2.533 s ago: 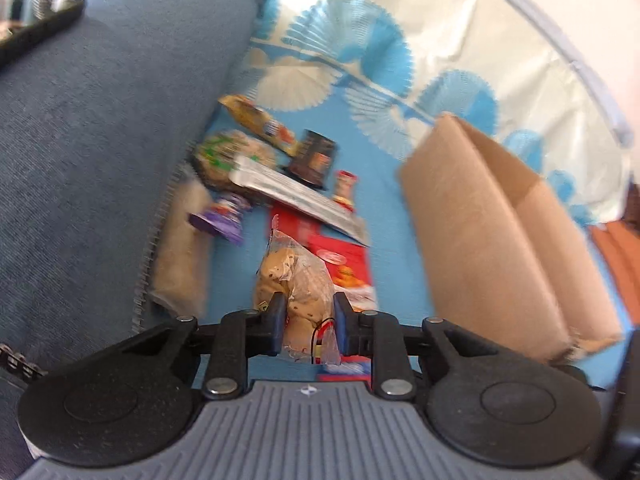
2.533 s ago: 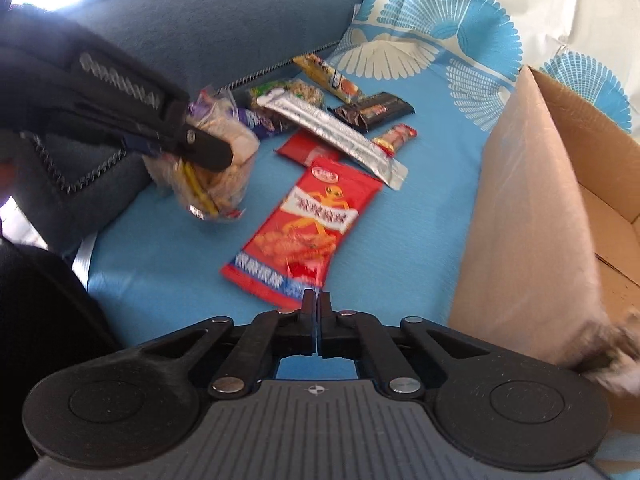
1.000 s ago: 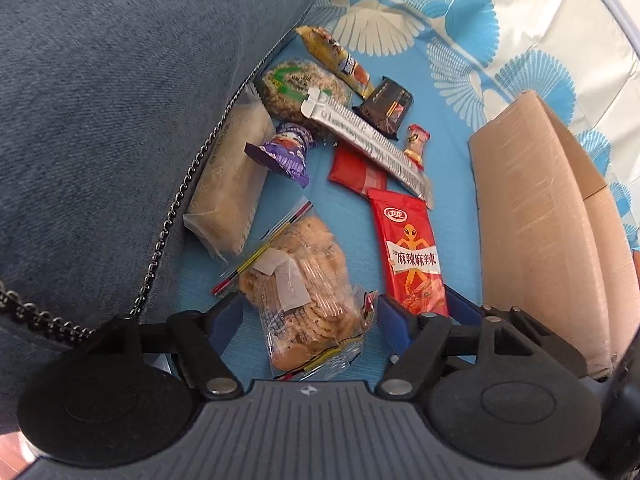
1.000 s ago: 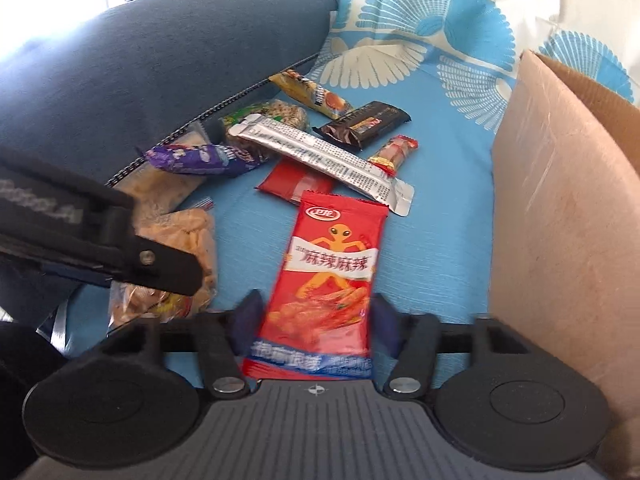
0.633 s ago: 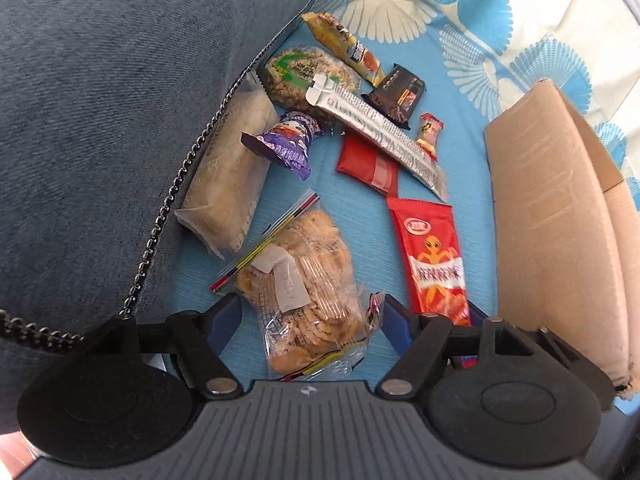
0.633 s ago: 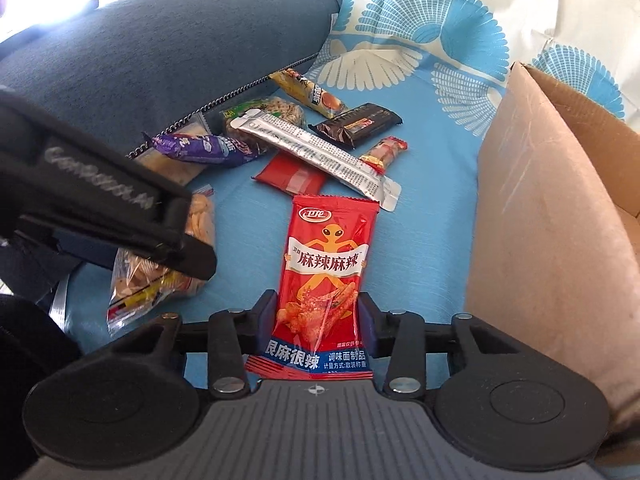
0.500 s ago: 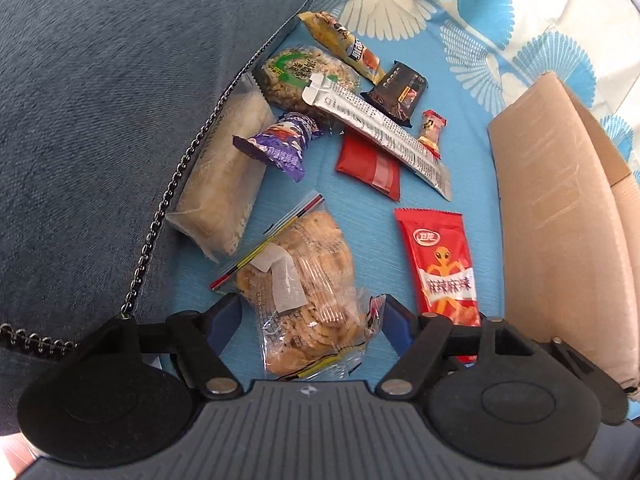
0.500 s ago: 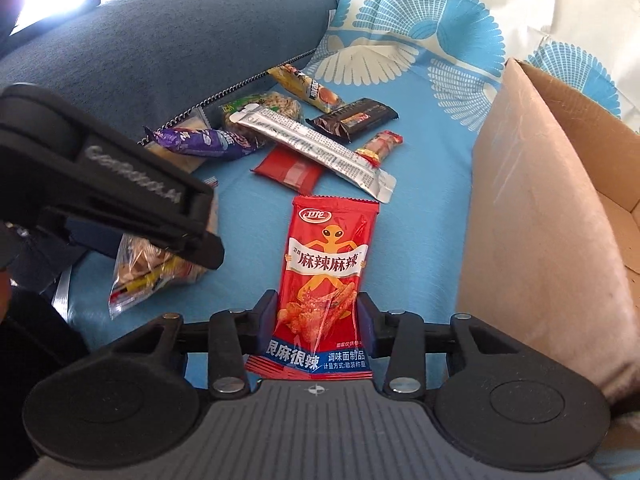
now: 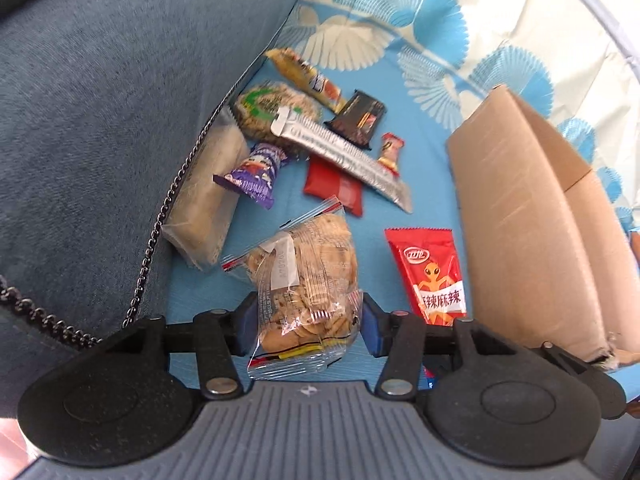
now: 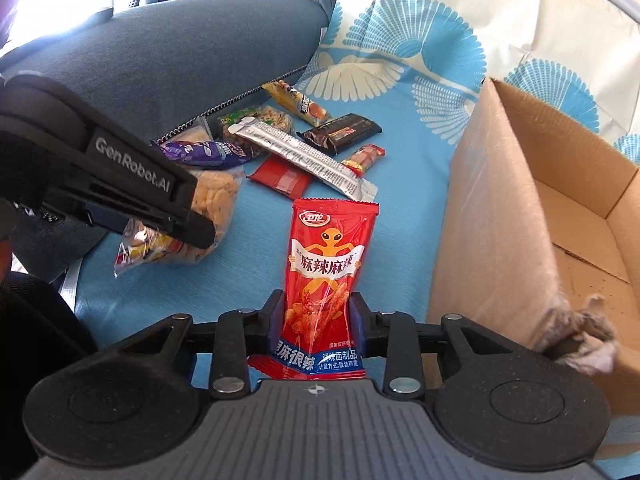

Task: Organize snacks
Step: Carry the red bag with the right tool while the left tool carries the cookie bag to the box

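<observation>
My left gripper is shut on a clear bag of cookies and holds it above the blue sheet; the bag also shows in the right wrist view. My right gripper is shut on the lower end of a red spicy snack packet, which stands up between the pads; its top shows in the left wrist view. The open cardboard box stands just right of both grippers.
Several snacks lie in a cluster on the blue sheet: a silver strip, purple packet, flat red packet, dark bar, yellow bar, small sausage. A blue cushion borders the left.
My left gripper closed on the cookie bag and lifted it. My right gripper closed tighter on the red packet and raised it upright off the sheet.
</observation>
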Demonstrator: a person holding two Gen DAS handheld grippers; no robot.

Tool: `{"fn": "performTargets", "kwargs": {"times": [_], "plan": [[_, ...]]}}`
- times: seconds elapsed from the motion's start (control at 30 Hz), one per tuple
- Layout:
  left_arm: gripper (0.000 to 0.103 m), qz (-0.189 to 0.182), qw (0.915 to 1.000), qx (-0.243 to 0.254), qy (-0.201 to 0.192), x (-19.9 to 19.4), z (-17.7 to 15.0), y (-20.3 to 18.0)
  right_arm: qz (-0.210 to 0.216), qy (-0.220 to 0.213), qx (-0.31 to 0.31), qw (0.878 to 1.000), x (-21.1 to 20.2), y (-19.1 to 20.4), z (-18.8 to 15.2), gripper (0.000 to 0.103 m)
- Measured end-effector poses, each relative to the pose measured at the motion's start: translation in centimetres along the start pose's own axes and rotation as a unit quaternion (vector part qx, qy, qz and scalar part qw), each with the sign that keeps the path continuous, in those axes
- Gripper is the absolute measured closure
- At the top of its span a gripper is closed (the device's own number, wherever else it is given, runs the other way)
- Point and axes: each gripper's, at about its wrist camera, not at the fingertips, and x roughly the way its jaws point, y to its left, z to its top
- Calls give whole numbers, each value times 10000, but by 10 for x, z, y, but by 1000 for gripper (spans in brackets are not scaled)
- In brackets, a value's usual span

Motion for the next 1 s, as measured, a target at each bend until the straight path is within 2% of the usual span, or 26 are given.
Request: {"fn": "performTargets", "kwargs": {"times": [0.17,0.43,0.63,0.83,1.0], "plan": [[47,-207,9996,-52,-187,-12,-2,3,-67,-119,-8,9999,-9,0,-3,71],[47,-613,9952,29,-764,-36,-9,6,-166,-638,-49,9978,-43,0,-2,71],[47,-885,9907,19,-1033,-48,-10,10,-386,-942,25,9948,-76,-7,2,71],[47,-1141,9870,60,-1129,-51,-9,10,-516,-1507,194,9870,-123,-28,3,71],[47,-1081,9870,124,-1181,-52,-9,7,-718,-1896,478,9781,-158,-67,-3,71]]}}
